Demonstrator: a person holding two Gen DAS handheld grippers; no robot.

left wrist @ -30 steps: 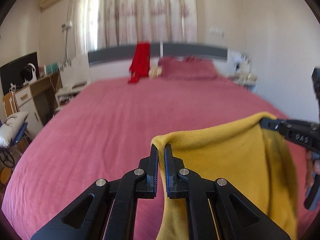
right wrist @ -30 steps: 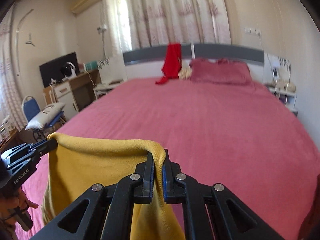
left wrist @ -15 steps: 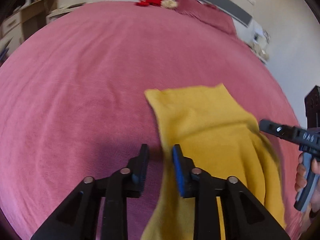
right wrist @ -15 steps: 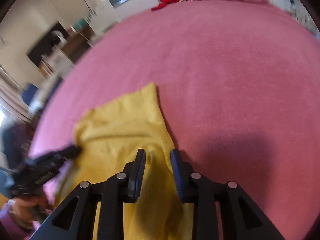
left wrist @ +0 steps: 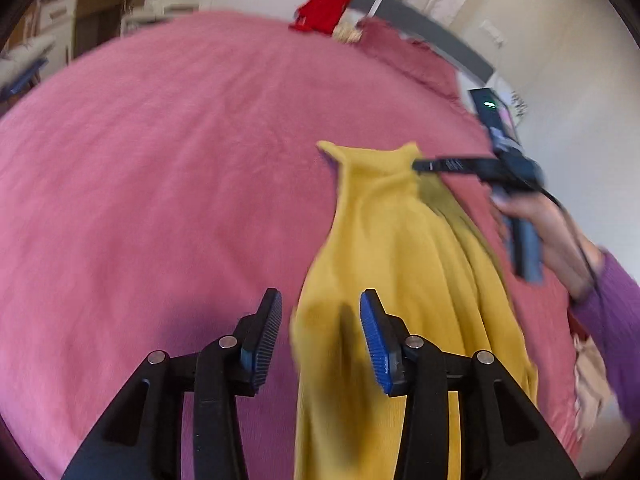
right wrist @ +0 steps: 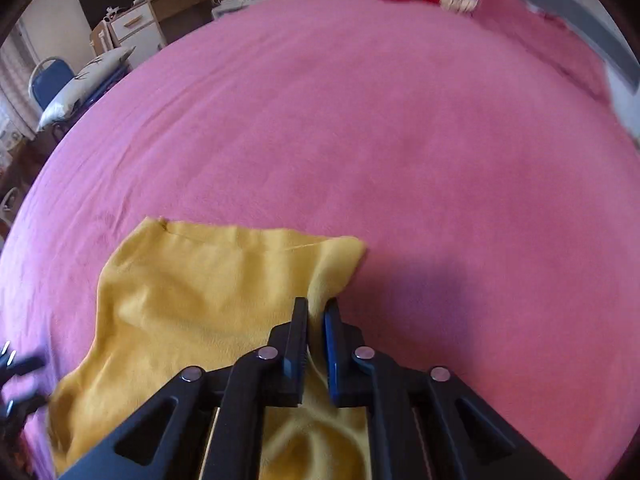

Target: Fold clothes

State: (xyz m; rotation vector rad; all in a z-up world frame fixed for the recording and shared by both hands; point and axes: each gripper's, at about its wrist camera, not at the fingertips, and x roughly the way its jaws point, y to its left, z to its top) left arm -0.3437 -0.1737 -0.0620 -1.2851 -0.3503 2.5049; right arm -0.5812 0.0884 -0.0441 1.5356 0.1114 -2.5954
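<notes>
Laying the yellow cloth [right wrist: 208, 304] on the bed [right wrist: 360, 128]: my right gripper [right wrist: 316, 312] pinches its corner, my left gripper [left wrist: 320, 320] hangs wide, holding nothing. I judge folding barely begun; flattening and every fold remain.

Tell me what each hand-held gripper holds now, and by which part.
The right hand-held gripper pinches the yellow garment at its top right corner. The left hand-held gripper is open, holding nothing.

Black tongs [left wrist: 320, 334] with ribbed blue pads [left wrist: 376, 344], silver screws, purple knit sleeve [left wrist: 612, 308], bare hand [left wrist: 548, 228]
</notes>
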